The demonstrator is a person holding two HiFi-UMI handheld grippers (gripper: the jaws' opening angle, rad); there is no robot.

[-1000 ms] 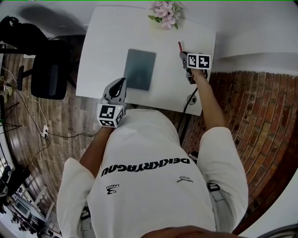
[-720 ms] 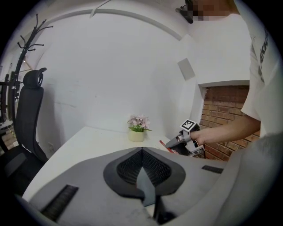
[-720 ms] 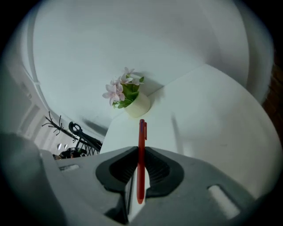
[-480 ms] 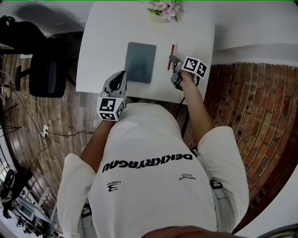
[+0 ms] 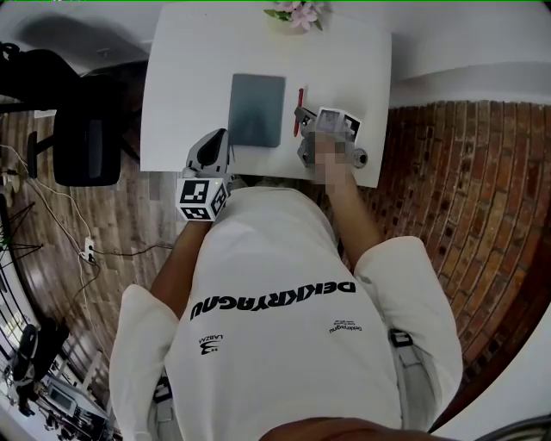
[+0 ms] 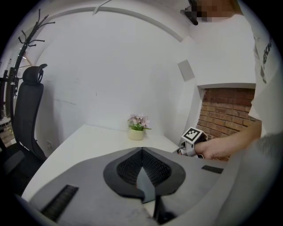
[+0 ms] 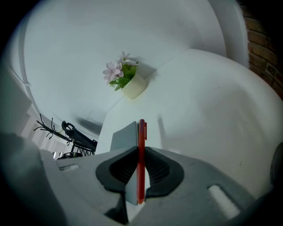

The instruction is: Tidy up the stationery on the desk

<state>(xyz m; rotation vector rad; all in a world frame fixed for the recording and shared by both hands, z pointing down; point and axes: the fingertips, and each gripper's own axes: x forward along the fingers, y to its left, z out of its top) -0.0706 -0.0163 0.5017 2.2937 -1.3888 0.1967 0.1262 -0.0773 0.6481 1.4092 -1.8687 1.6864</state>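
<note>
Over the white bench (image 5: pixel 172 86), head view: clamping a red pen (image 5: pixel 299 112) in the right gripper (image 5: pixel 300 119), just right of the grey notebook (image 5: pixel 256 109); holding the left gripper (image 5: pixel 219 138) by the notebook's near left corner.

Left gripper view: pressing the jaws together on nothing.

Right gripper view: pinching the pen lengthwise between the jaws, alongside the notebook's right edge, with a flower pot (image 7: pixel 128 81) beyond the notebook.

There is one white desk (image 5: pixel 185 77). At it are one grey notebook (image 5: pixel 257 109) near the middle, one red pen (image 5: pixel 300 99) just beside the notebook's right edge, and one pot of pink flowers (image 5: pixel 293 12) at the far edge. Two tools, one left tool (image 6: pixel 142 167) and one right tool (image 7: pixel 138 172), are at the near edge. One black chair (image 5: pixel 86 129) stands beyond the left edge.
</note>
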